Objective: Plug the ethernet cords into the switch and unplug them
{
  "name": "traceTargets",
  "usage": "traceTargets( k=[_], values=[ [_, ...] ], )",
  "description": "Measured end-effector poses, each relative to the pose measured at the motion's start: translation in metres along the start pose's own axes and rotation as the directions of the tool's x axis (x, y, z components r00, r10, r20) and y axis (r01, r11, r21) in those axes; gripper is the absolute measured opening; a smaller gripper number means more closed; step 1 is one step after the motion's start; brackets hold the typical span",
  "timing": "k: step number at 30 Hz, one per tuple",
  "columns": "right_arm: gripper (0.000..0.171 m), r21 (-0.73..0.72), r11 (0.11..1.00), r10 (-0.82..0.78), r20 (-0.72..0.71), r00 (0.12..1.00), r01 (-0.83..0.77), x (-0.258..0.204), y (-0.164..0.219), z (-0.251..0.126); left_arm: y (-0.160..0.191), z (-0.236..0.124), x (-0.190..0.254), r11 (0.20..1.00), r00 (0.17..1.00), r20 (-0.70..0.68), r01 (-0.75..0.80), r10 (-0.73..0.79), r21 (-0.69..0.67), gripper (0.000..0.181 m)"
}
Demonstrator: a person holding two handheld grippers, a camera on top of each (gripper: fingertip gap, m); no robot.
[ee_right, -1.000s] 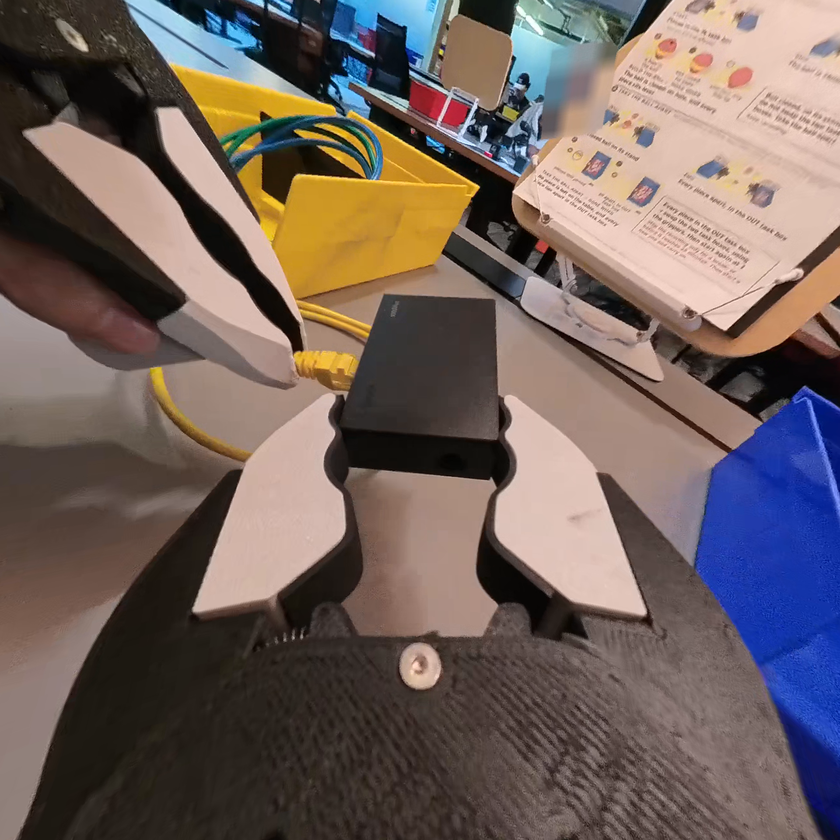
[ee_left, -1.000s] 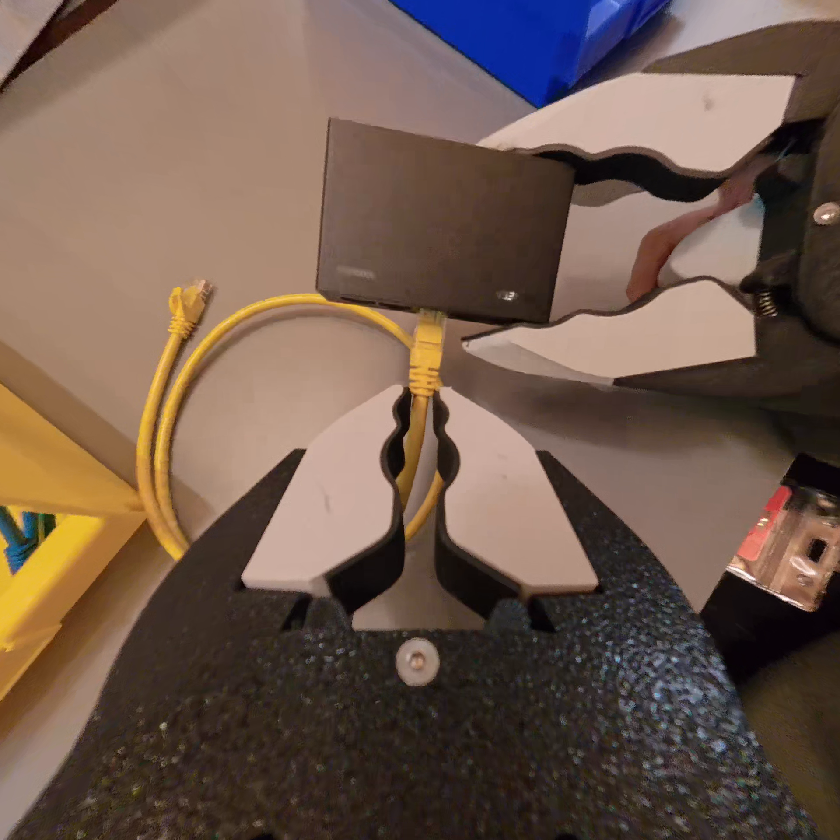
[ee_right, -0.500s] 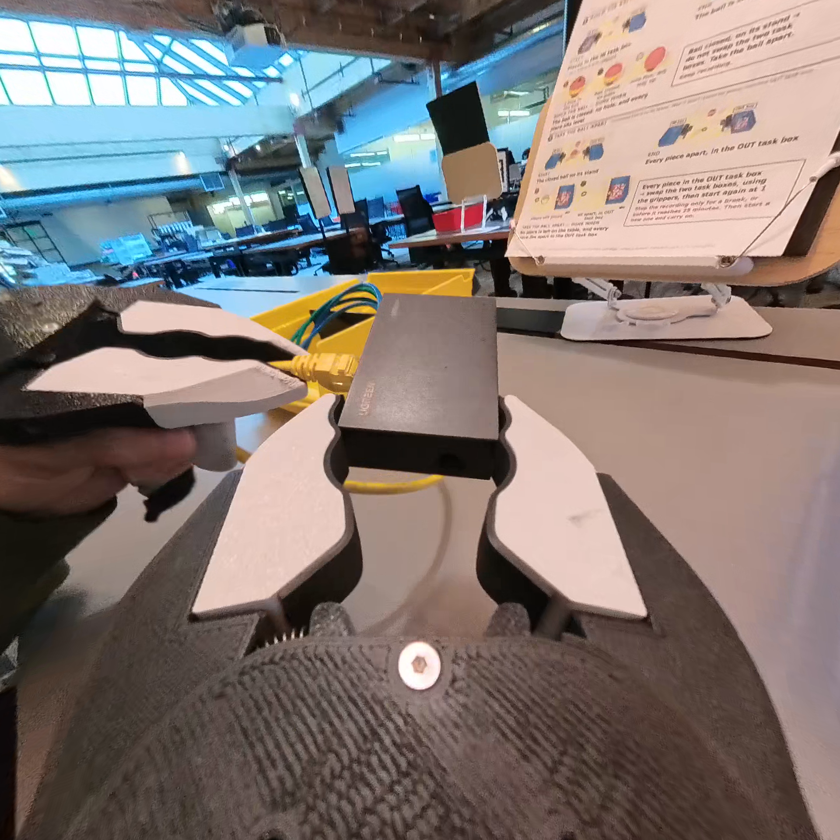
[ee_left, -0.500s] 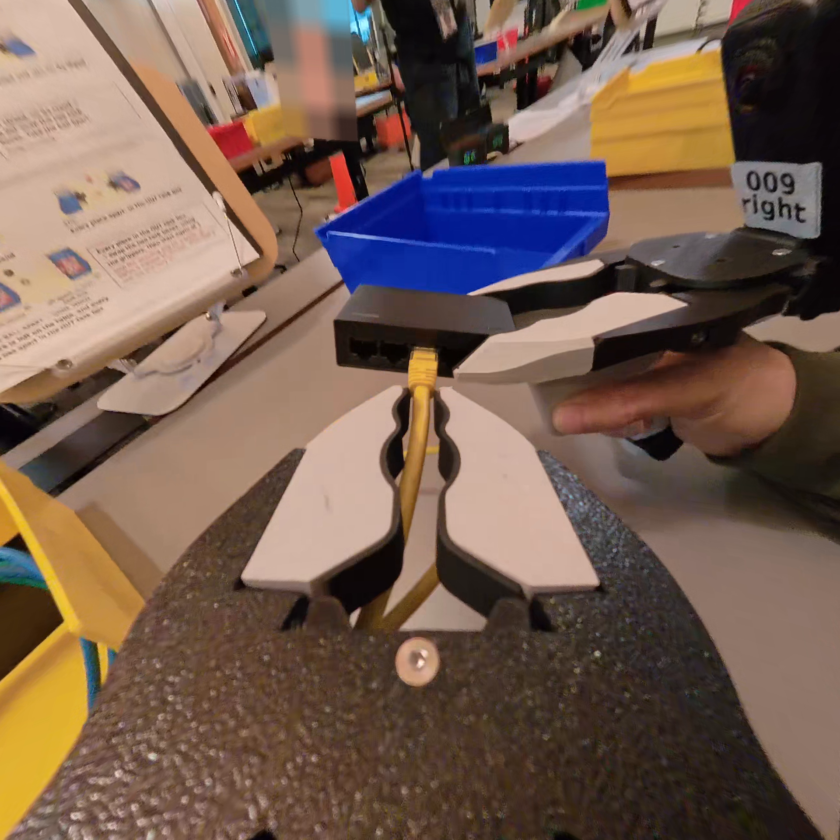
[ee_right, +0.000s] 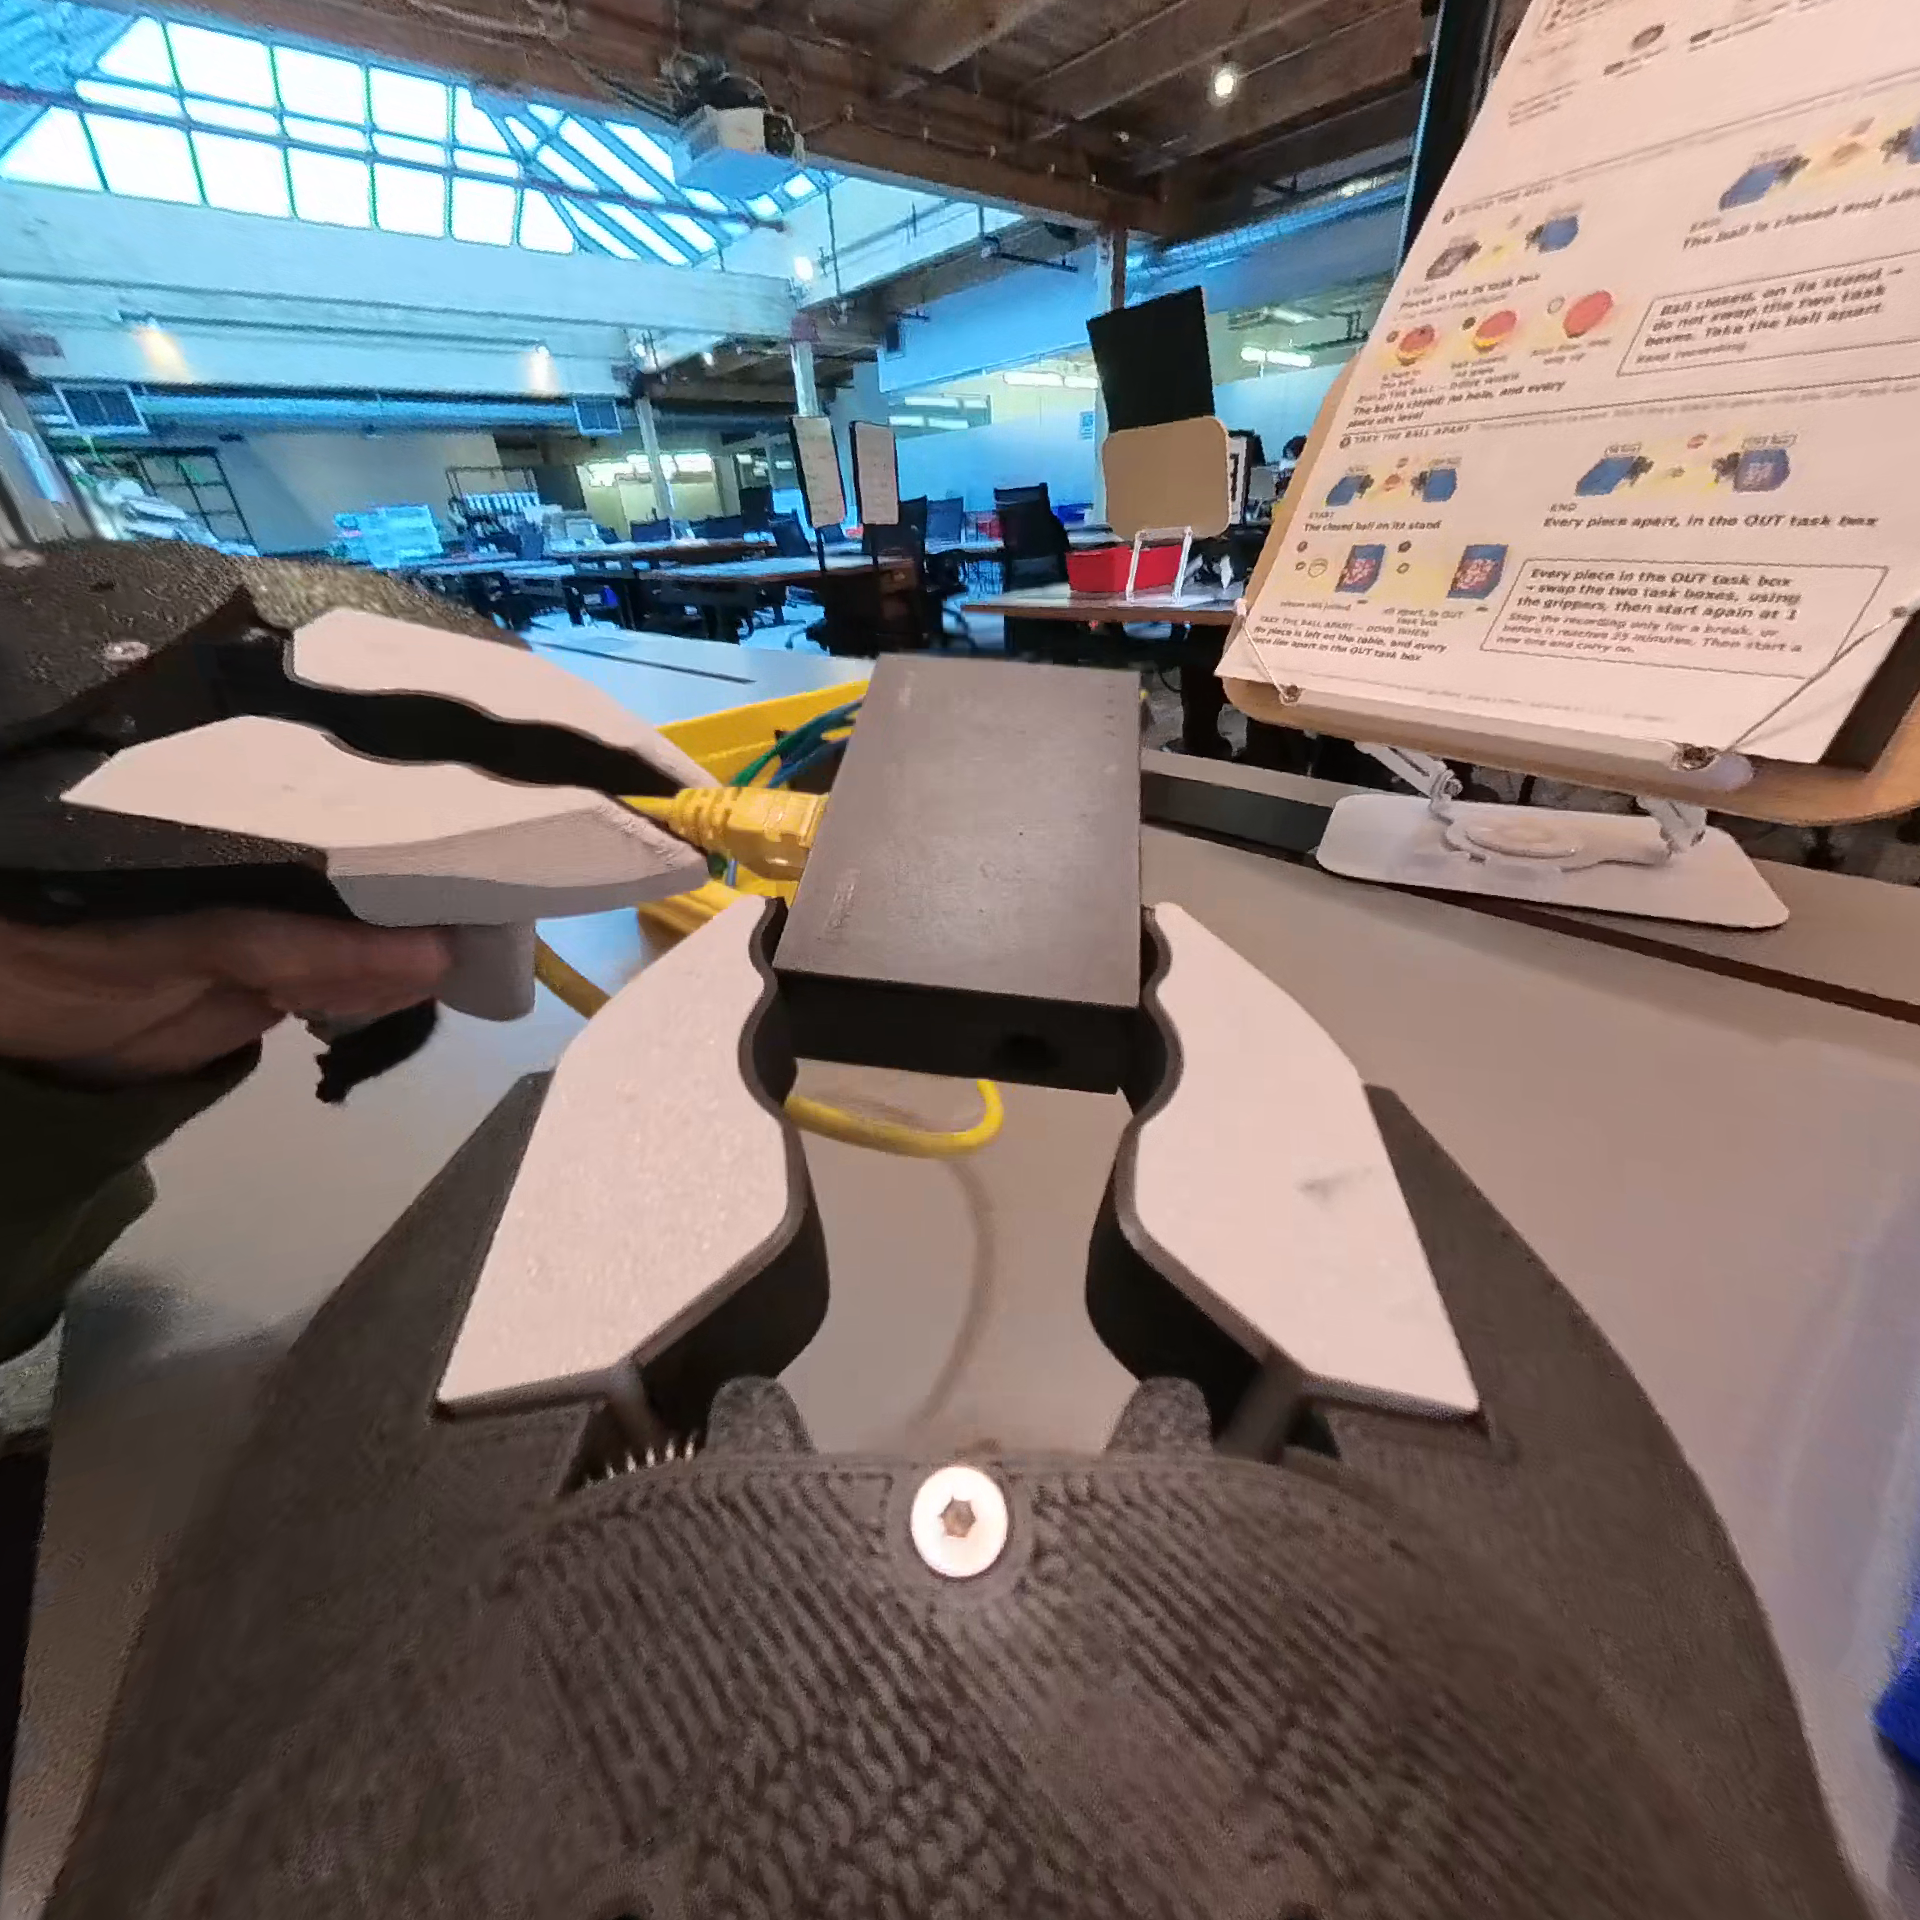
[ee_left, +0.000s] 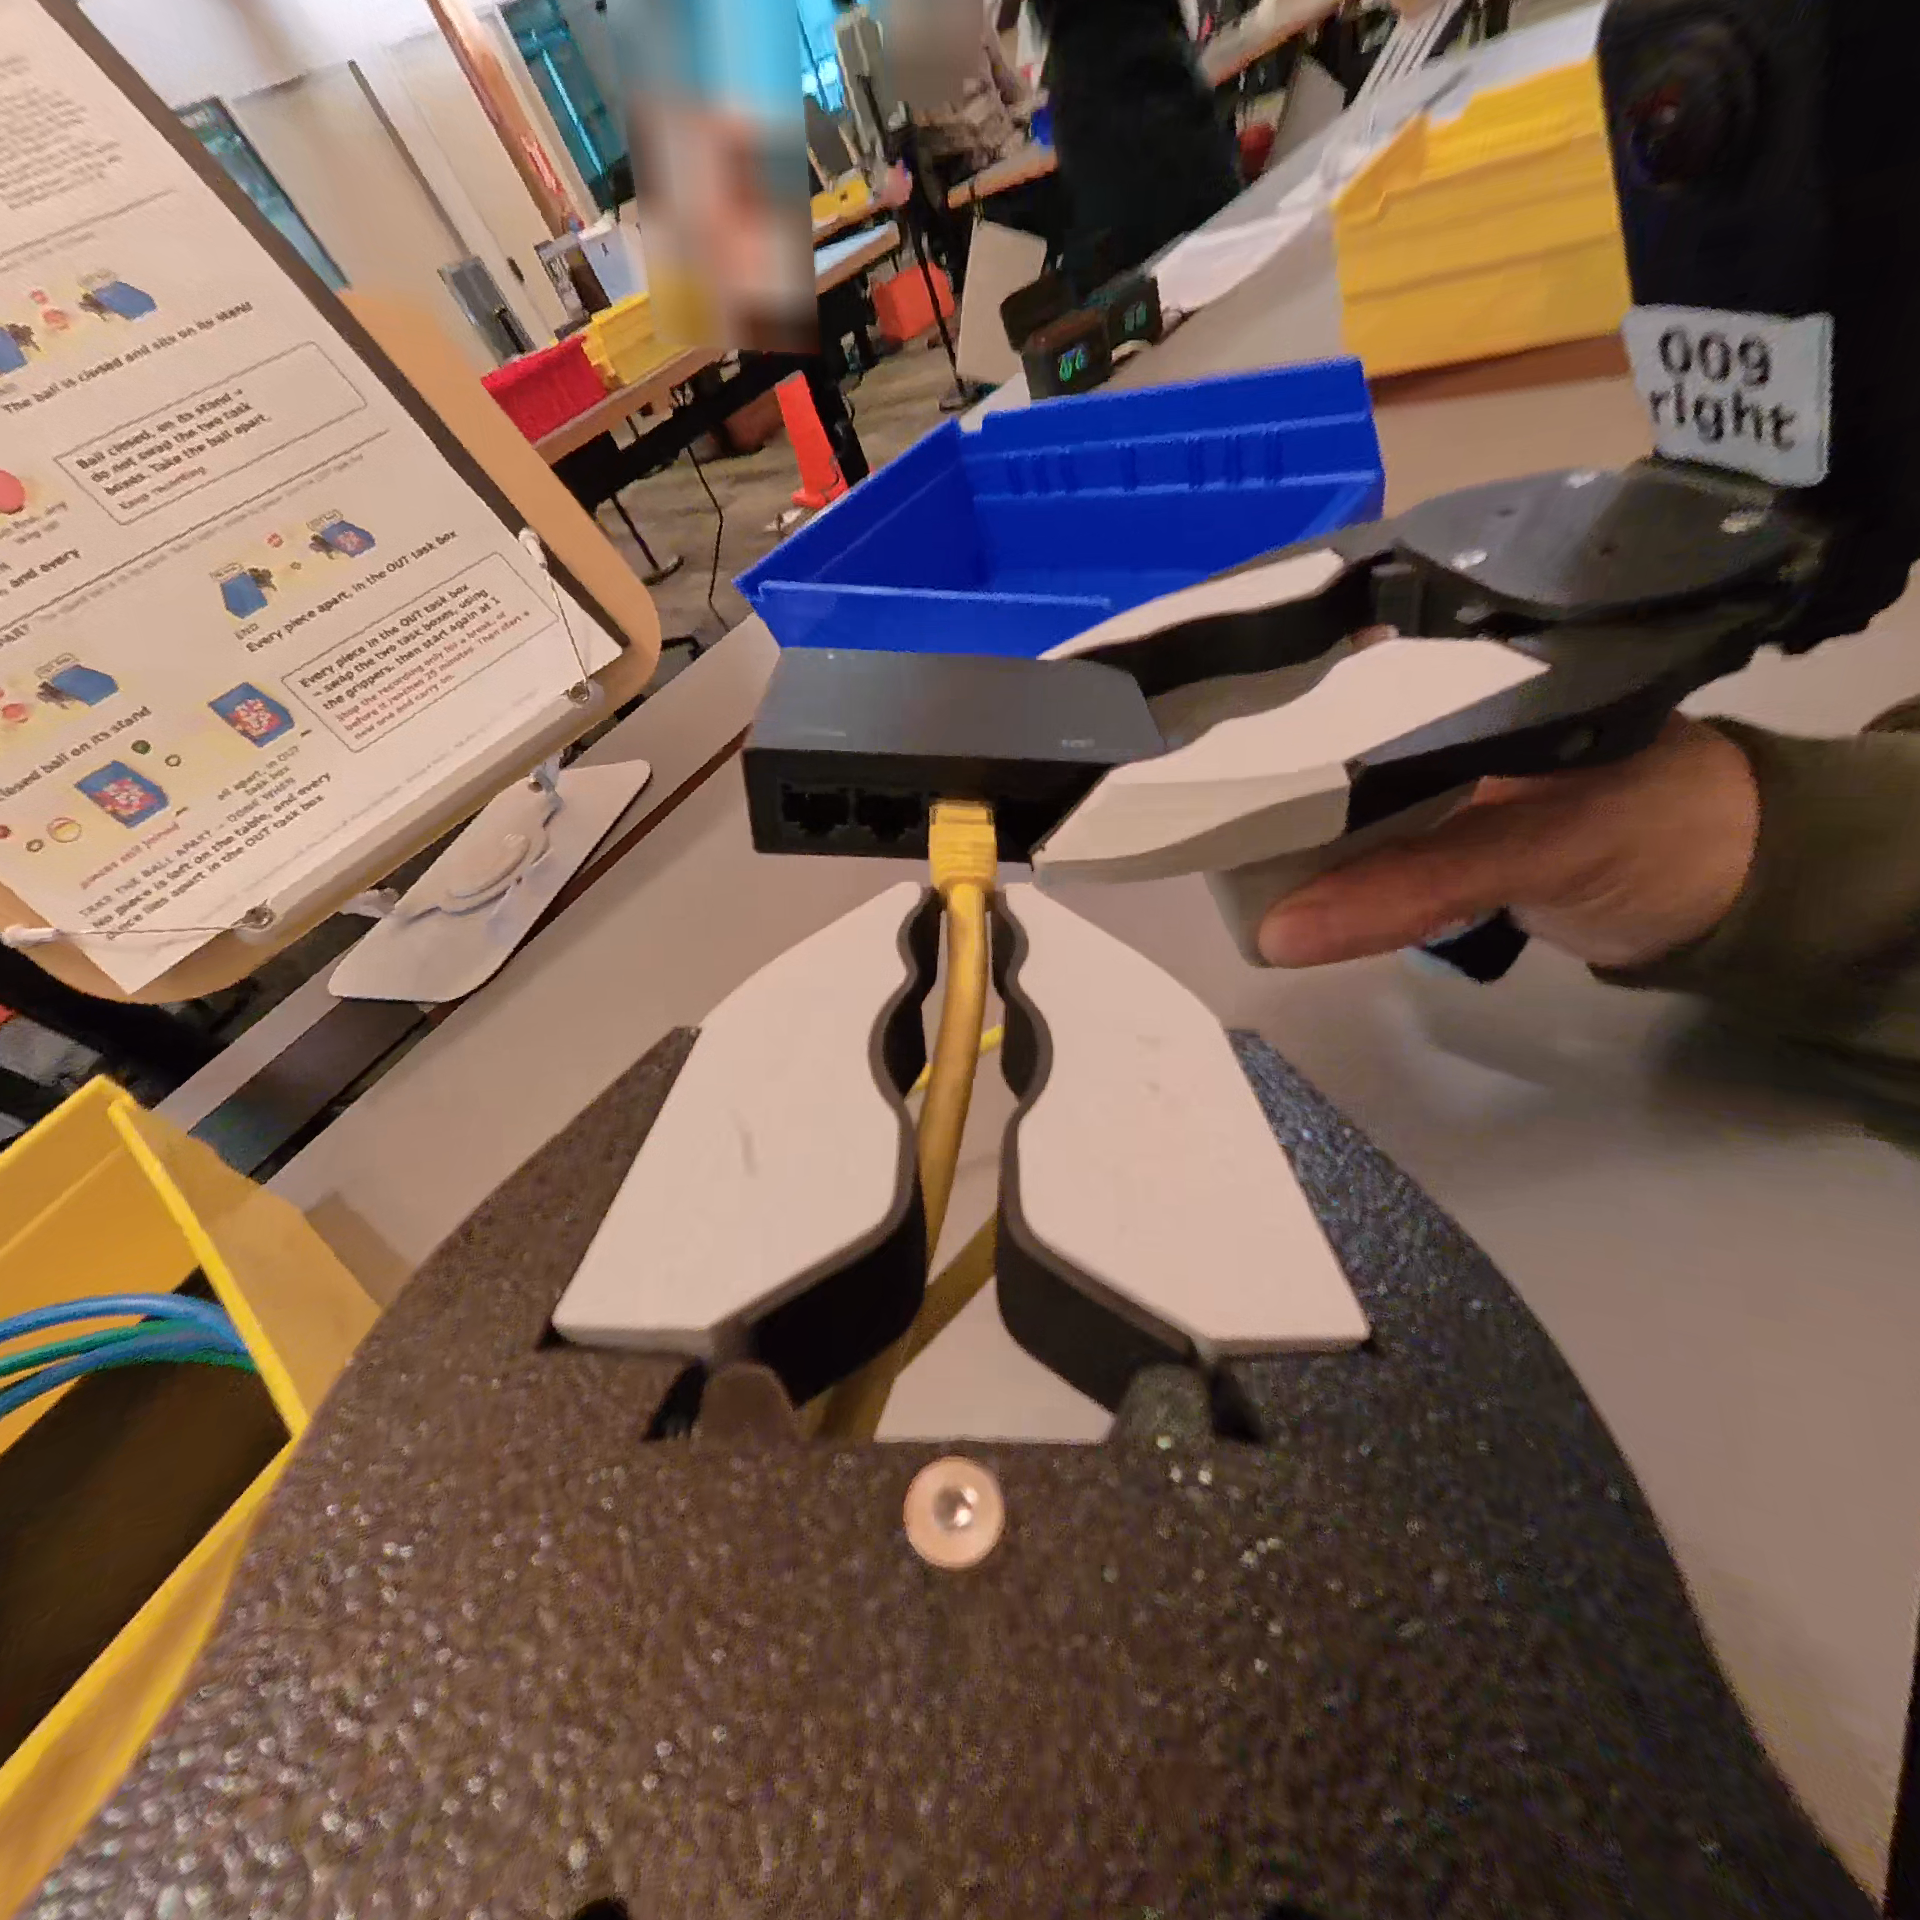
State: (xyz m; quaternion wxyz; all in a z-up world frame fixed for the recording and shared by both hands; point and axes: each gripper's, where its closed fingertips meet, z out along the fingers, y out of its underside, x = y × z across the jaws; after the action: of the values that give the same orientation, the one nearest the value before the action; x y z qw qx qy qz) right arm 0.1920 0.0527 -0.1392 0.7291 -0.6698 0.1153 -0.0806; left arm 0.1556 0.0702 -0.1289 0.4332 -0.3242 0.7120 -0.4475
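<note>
A black switch is held level above the grey table, its port side facing the left wrist camera. My right gripper is shut on the switch at one short end; it also shows in the left wrist view. A yellow ethernet cord has its plug in a middle port. My left gripper is shut on the cord just behind the plug; it shows at the left of the right wrist view. The rest of the cord hangs below the switch.
A blue bin stands behind the switch. A yellow bin with blue and green cords is at the left. An instruction sheet on a stand is at the back left. People's hands hold both grippers.
Both grippers tilted up from looking down at the table to nearly level, lifting the switch with the cord in it. Both grips held.
</note>
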Motion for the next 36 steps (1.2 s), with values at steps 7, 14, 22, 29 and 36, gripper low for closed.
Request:
traceTargets(
  k=[7,14,22,29,36],
  values=[
    [0.063,-0.058,0.998,-0.028,-0.04,0.999,0.026,0.005,0.012,0.003,0.017,0.01,-0.001,0.999,0.999,-0.006,0.044,-0.044,-0.008,0.009],
    [0.063,-0.047,0.999,0.012,-0.011,1.0,-0.012,0.006,0.015,0.004,0.019,0.012,-0.002,0.993,0.993,-0.036,0.111,-0.11,0.025,0.009],
    [0.063,-0.085,0.995,-0.063,-0.036,0.997,0.06,0.009,0.018,0.003,0.023,0.019,-0.002,0.993,0.993,0.017,0.114,-0.114,0.02,0.011],
    [0.063,-0.054,0.998,-0.042,-0.195,0.98,0.032,0.054,0.0,-0.021,-0.018,-0.001,-0.001,0.975,0.988,-0.01,0.151,-0.152,0.163,0.032],
    [0.063,-0.012,0.998,-0.055,-0.253,0.966,0.054,0.082,-0.033,-0.055,-0.034,-0.058,-0.064,0.968,0.974,0.089,0.194,-0.21,0.161,0.035]
  ],
)
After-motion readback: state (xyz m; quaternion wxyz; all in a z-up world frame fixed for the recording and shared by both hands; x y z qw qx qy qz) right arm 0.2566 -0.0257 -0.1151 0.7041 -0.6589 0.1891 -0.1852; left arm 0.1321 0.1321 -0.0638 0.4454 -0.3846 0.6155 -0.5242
